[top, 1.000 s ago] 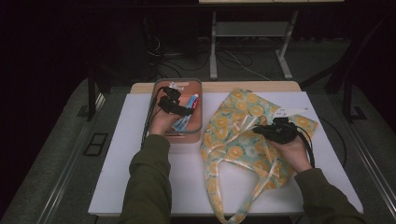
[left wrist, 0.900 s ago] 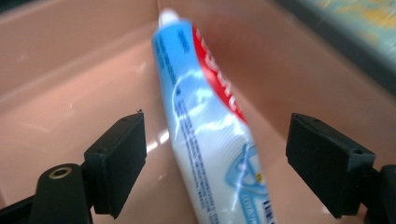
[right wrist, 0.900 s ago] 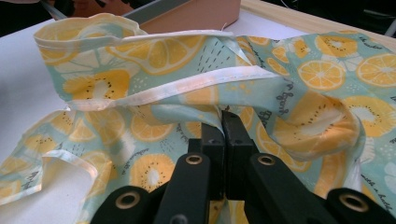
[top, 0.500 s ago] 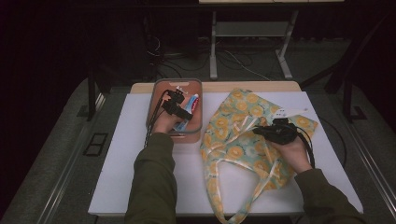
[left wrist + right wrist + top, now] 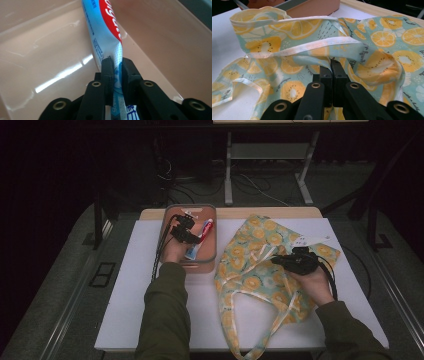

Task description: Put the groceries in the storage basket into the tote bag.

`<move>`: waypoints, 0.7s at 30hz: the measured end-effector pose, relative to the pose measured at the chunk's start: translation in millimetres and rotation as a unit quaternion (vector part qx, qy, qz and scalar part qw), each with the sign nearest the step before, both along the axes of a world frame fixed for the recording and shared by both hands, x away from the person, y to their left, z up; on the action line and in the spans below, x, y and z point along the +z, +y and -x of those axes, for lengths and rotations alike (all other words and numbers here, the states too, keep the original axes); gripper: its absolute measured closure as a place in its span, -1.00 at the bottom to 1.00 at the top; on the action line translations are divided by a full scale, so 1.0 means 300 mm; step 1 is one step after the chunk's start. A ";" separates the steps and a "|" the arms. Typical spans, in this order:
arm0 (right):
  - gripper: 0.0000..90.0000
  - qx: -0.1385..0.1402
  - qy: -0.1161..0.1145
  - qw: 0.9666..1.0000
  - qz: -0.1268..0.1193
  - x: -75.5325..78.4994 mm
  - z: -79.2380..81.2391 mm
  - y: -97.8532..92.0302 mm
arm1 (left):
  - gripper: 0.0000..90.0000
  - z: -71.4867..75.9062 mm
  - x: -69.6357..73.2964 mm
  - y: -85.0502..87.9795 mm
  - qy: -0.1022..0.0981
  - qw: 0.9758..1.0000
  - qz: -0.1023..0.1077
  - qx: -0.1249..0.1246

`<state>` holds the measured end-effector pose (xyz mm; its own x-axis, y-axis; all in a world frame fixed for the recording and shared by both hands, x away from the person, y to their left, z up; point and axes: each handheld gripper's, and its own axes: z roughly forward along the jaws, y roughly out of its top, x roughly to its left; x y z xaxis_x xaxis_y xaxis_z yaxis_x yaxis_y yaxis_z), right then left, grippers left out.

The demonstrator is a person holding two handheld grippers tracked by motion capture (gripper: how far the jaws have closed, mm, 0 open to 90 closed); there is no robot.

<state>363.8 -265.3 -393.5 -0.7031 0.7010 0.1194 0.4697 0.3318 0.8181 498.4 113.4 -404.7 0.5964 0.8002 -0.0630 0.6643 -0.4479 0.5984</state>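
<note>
In the high view, a white table [image 5: 150, 285] carries a pink rectangular plastic tray [image 5: 212, 262] at the far side and, just beside it on the right, a cloth tote bag printed with yellow citrus slices on pale green [image 5: 260, 275]. The left gripper [image 5: 187, 236] reaches into the tray, where a blue, white and red toothpaste tube [image 5: 199, 240] lies. The right gripper [image 5: 280, 262] sits on the bag near its opening. It seems the bag is held so that the tube can go into it.

In the left gripper view, the two black jaws have just been closing and now they pinch the flat crimped end of the toothpaste tube [image 5: 110, 37]; the pads press on it from both sides. The tube points away from the jaws along the shiny floor of the tray [image 5: 50, 62], close to one side wall. I judge that the thin end was chosen because it fits easily between the jaws.

In the right gripper view, the jaws are pressed together on a fold of the tote bag [image 5: 294, 50], close below the white-edged hem. The hem stands up in a loose arch above the table, so the mouth is lifted a little. This grip probably serves to keep the bag open and steady.
</note>
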 end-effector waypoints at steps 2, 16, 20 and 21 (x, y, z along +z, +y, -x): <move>0.97 0.000 0.000 1.000 0.000 -0.001 0.000 -0.001 | 0.88 0.001 0.008 0.002 -0.001 1.000 0.005 0.010; 0.97 0.000 -0.002 1.000 0.000 -0.002 -0.001 0.001 | 0.20 -0.023 -0.040 -0.034 0.046 0.998 -0.038 -0.005; 0.97 0.000 -0.001 1.000 0.000 -0.002 0.000 -0.001 | 0.37 -0.023 -0.051 -0.051 0.049 0.996 -0.080 0.002; 0.97 -0.001 -0.001 1.000 -0.001 -0.001 0.000 -0.001 | 0.44 -0.023 -0.051 -0.049 0.050 0.996 -0.079 0.007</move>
